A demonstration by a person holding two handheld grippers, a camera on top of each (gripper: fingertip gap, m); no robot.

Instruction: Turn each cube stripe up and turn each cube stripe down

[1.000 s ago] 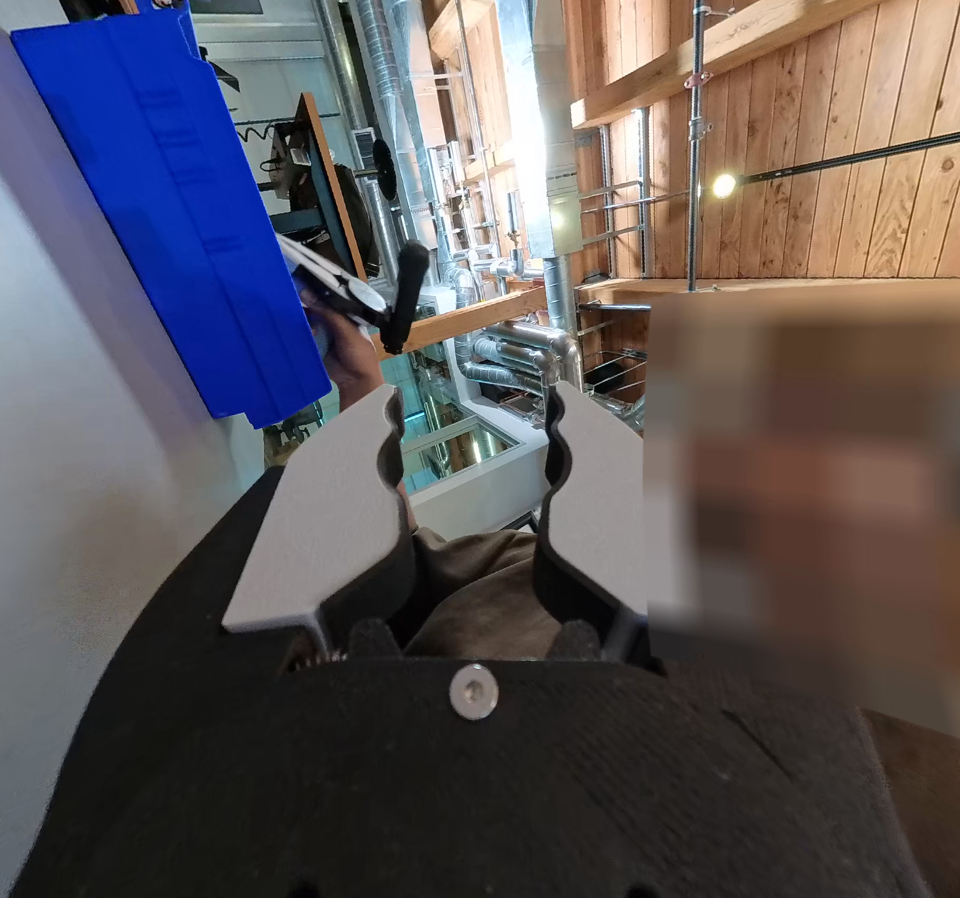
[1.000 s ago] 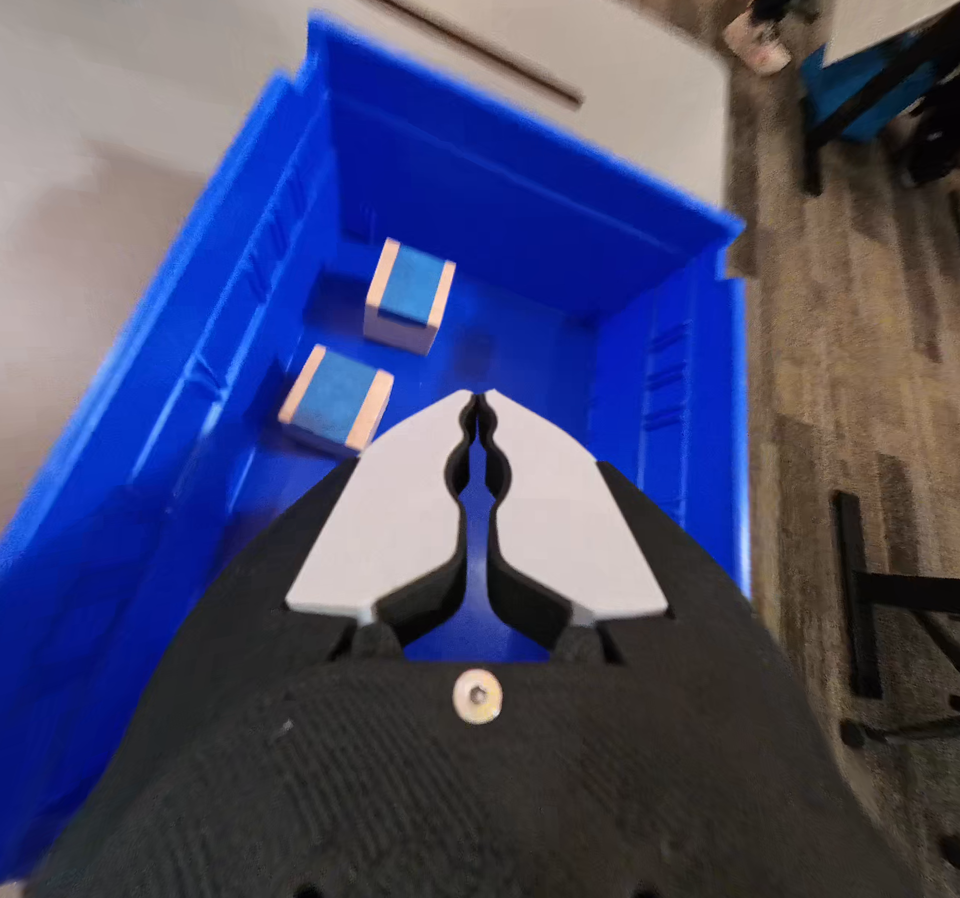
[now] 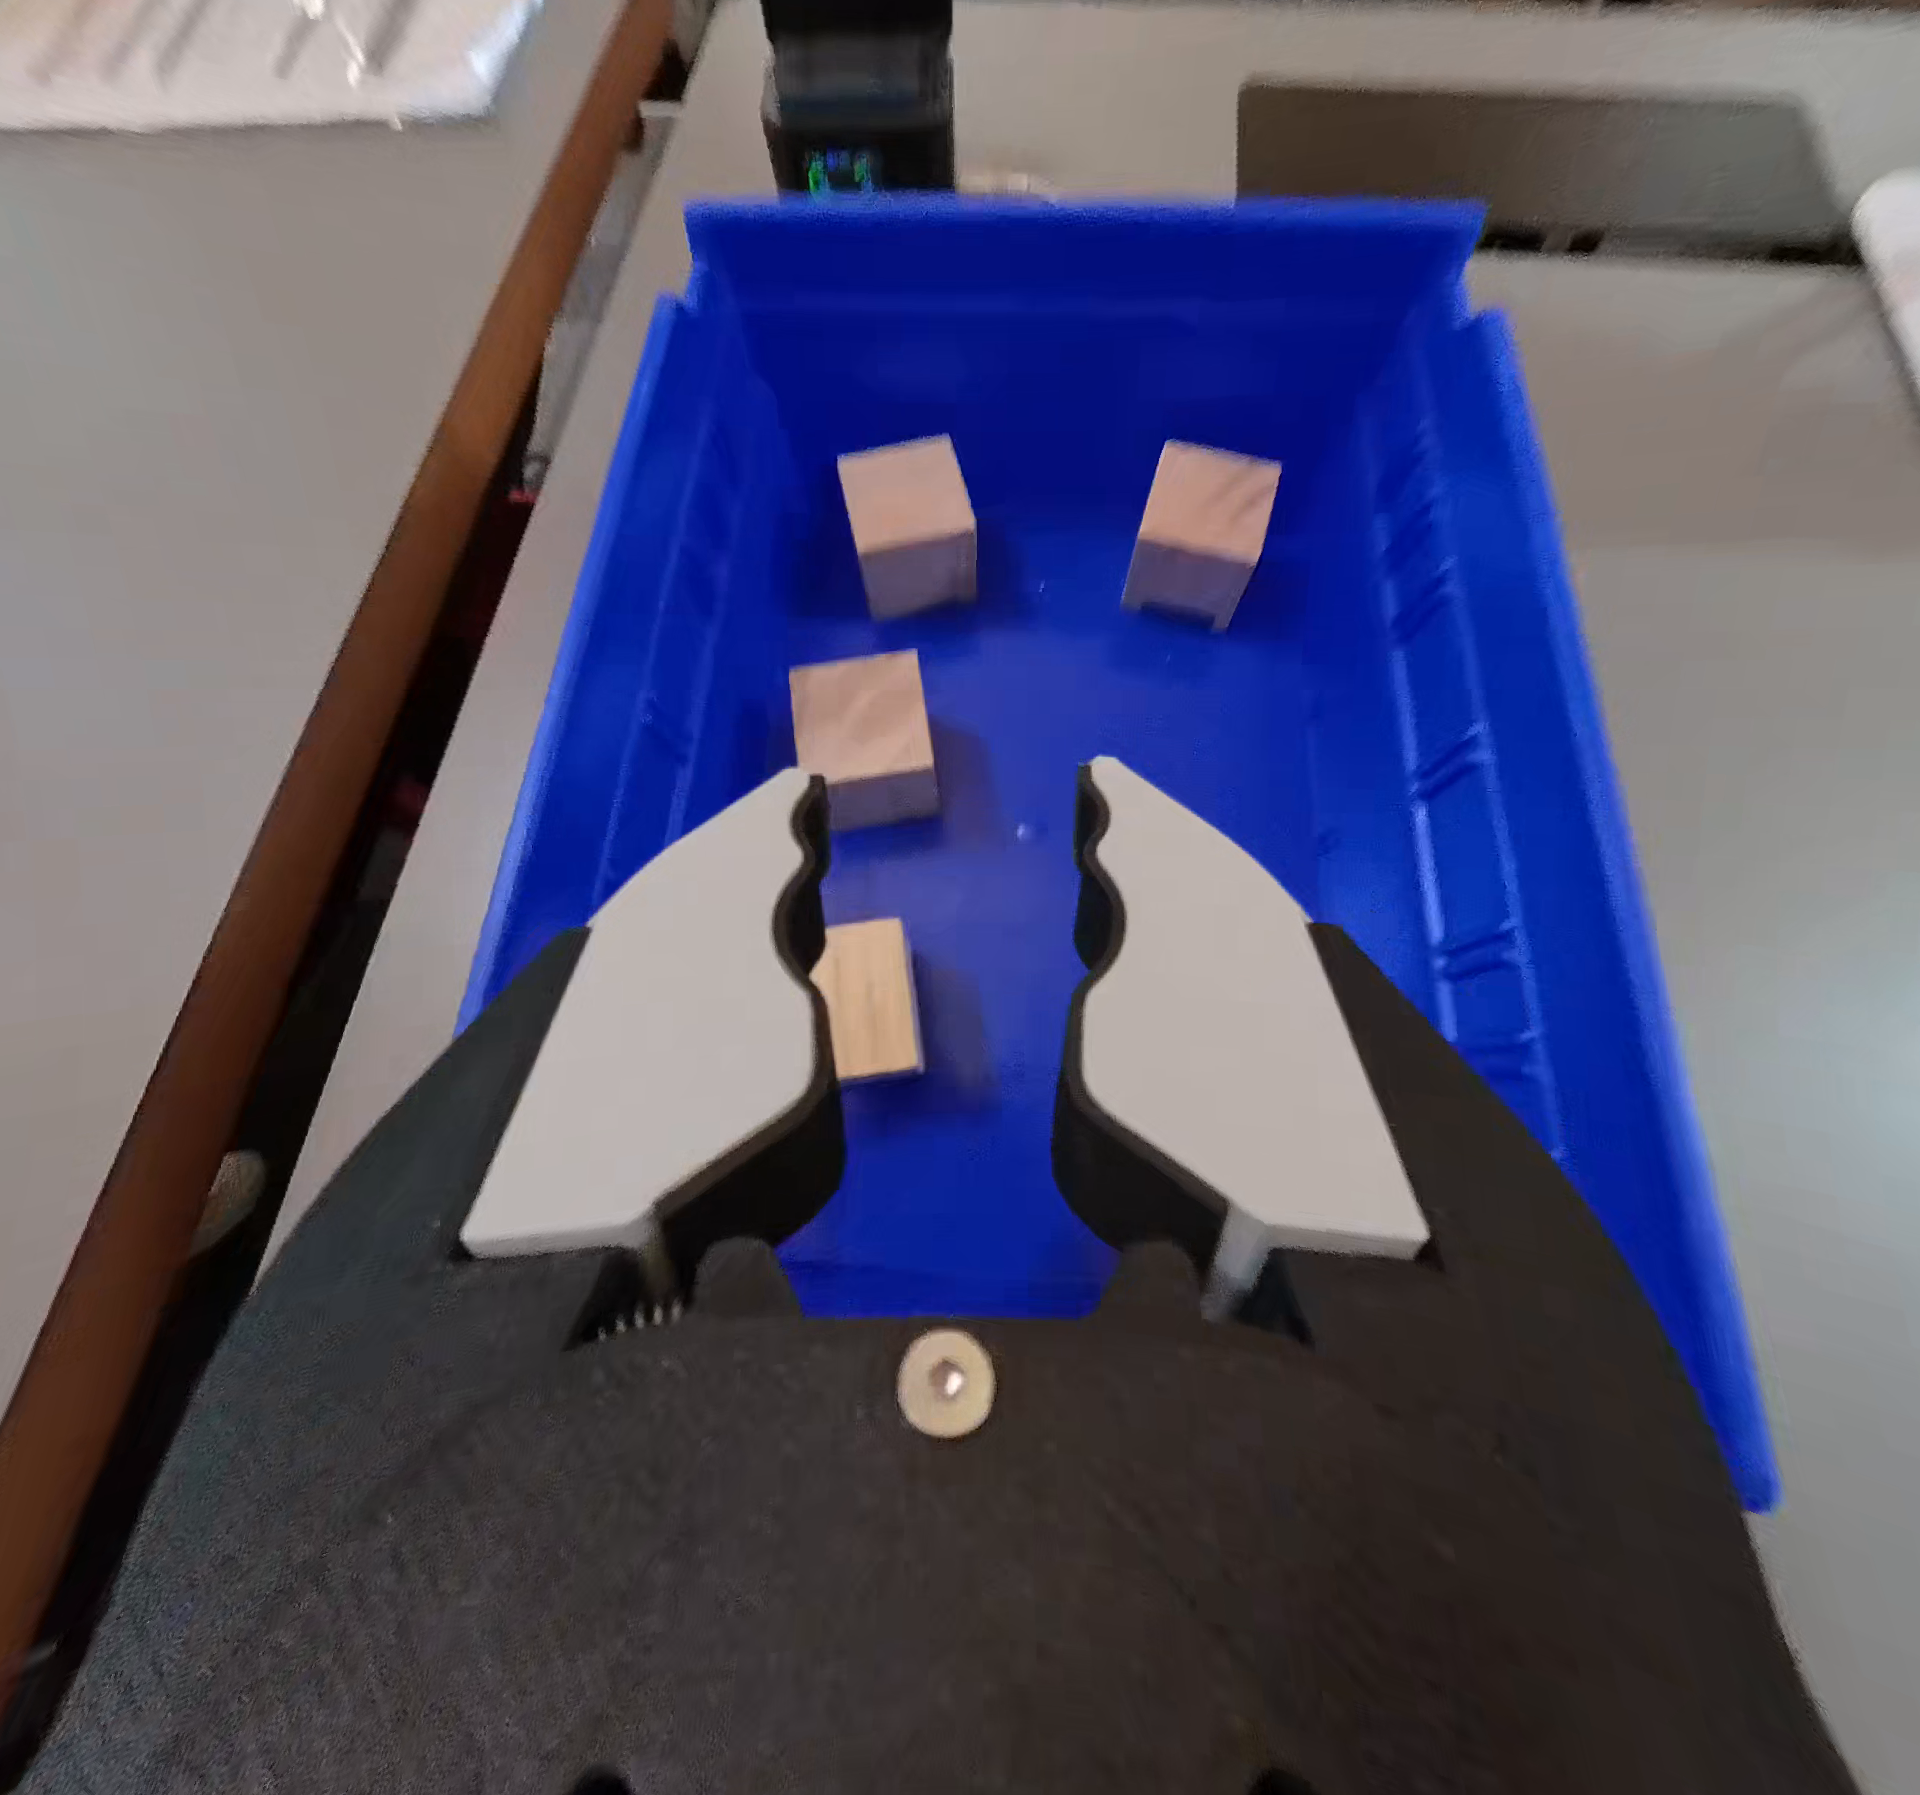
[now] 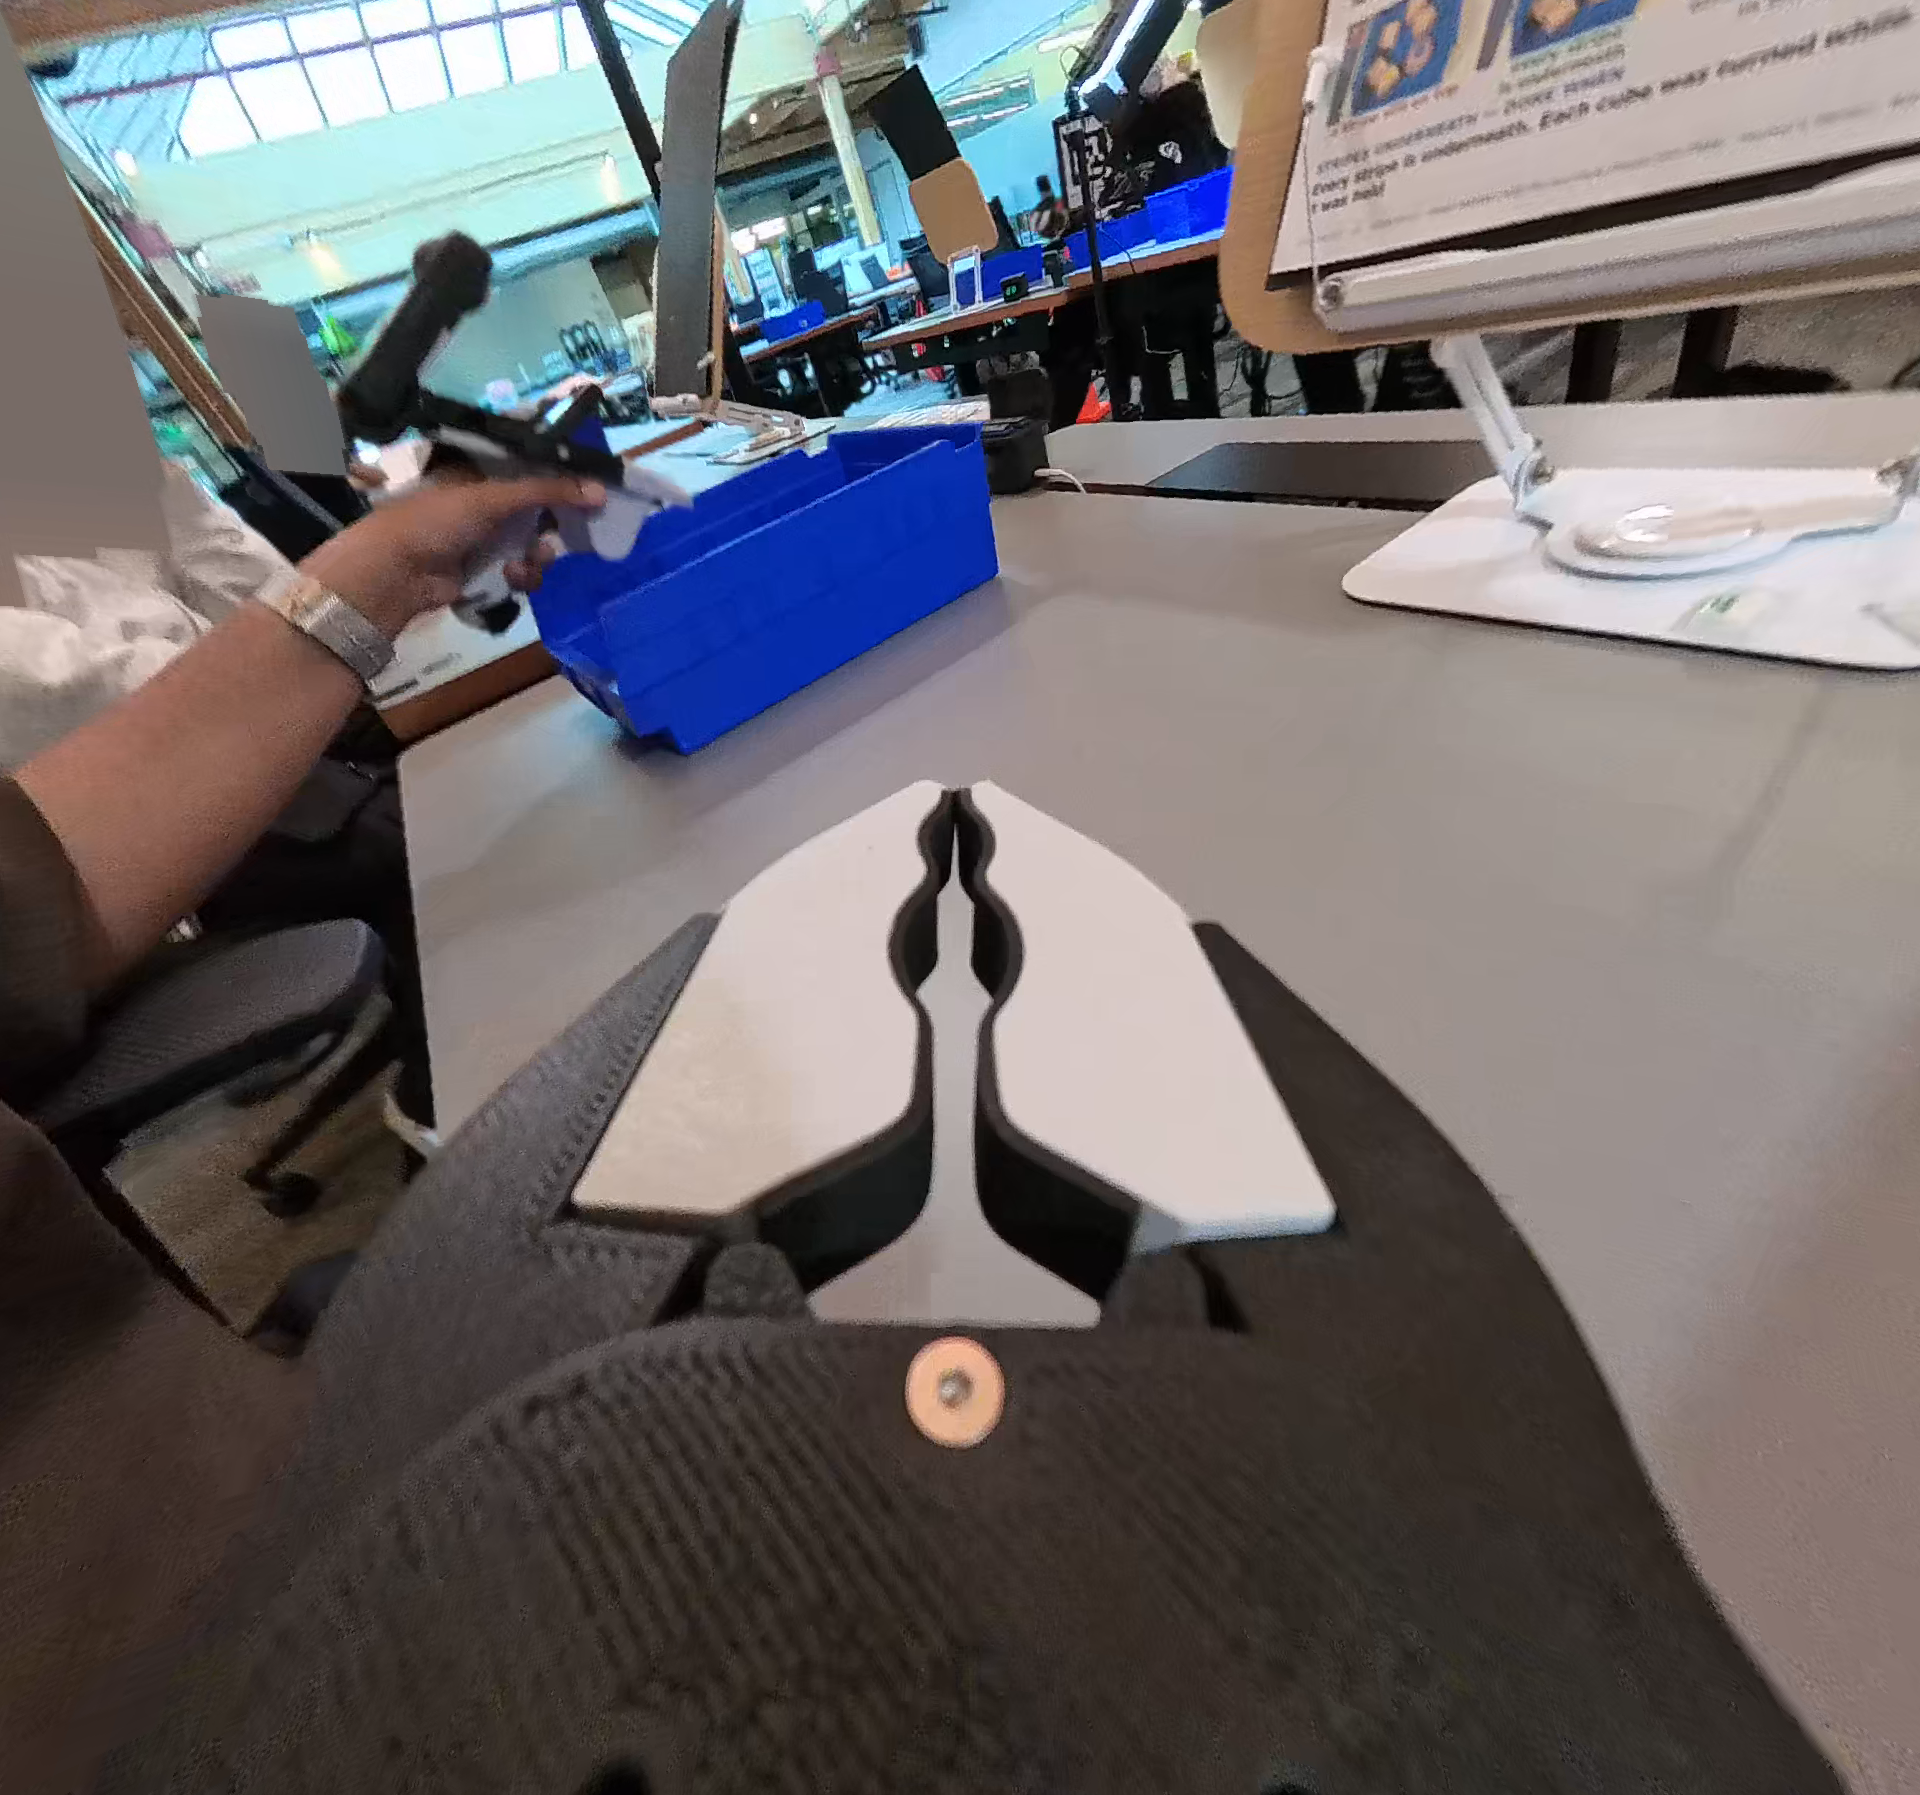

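Observation:
In the left wrist view a blue bin point(image 3: 1475, 810) holds several plain wooden cubes with no stripe showing on top: one at far left point(image 3: 906, 524), one at far right point(image 3: 1200, 532), one in the middle left point(image 3: 862, 737), and one nearest point(image 3: 873, 997), partly behind my left finger. My left gripper point(image 3: 948, 789) is open and empty, hovering over the near end of the bin. My right gripper point(image 4: 954, 791) is shut and empty, low over the grey table to the right of the bin point(image 4: 769, 582). The left gripper also shows in the right wrist view point(image 4: 613, 519), held in a hand over the bin.
A black device with a small lit screen point(image 3: 857, 83) stands behind the bin. A dark mat point(image 3: 1527, 156) lies at the back right. A white stand point(image 4: 1621, 561) with an instruction sheet point(image 4: 1600, 31) stands on the table point(image 4: 1351, 862) at the right. An office chair point(image 4: 208, 1028) is at left.
My left gripper has swung from pointing sideways at the room to looking down into the bin. My right gripper has left the bin and now sits low over the table, still shut.

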